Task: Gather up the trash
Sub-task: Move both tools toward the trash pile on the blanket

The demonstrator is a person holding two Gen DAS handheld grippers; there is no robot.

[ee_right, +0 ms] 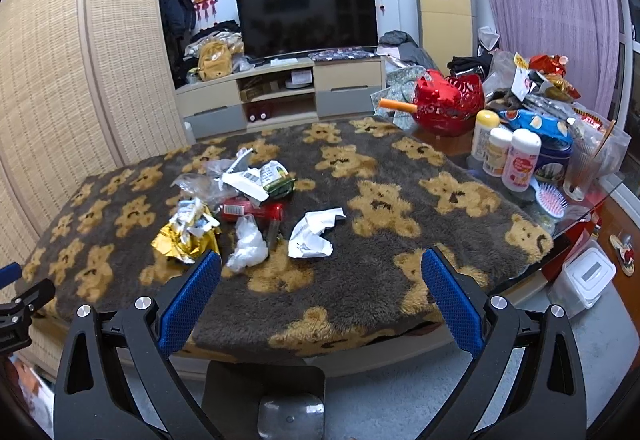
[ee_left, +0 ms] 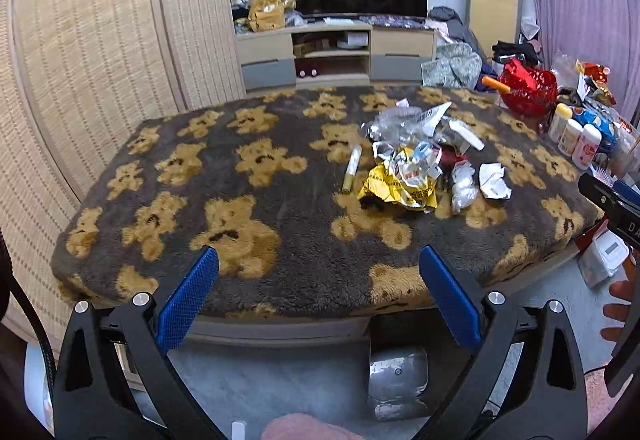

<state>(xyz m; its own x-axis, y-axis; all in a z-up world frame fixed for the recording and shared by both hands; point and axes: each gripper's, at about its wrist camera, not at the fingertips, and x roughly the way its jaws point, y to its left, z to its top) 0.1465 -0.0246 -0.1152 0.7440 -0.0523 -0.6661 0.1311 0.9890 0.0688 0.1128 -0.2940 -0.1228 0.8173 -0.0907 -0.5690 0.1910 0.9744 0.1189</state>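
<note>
A heap of trash lies on the bear-patterned blanket (ee_left: 224, 175) that covers the table. In it are a yellow foil wrapper (ee_left: 394, 187), a slim white tube (ee_left: 352, 169), a crumpled white paper (ee_left: 494, 180) and clear plastic bags (ee_left: 400, 123). In the right wrist view the same heap shows the yellow foil wrapper (ee_right: 186, 240), a red can (ee_right: 252, 211), a white plastic wad (ee_right: 247, 244), the crumpled white paper (ee_right: 314, 234) and a green-and-white packet (ee_right: 272, 179). My left gripper (ee_left: 318, 260) hangs open at the table's near edge, empty. My right gripper (ee_right: 320, 264) is open too, just short of the paper.
A red basket (ee_right: 450, 107), white bottles (ee_right: 506, 157), a blue snack bag (ee_right: 540, 125) and a pink hairbrush (ee_right: 550, 199) crowd the table's right end. A woven folding screen (ee_left: 100, 59) stands left. A white lidded bin (ee_right: 584, 278) sits on the floor at right. TV and cabinet stand behind.
</note>
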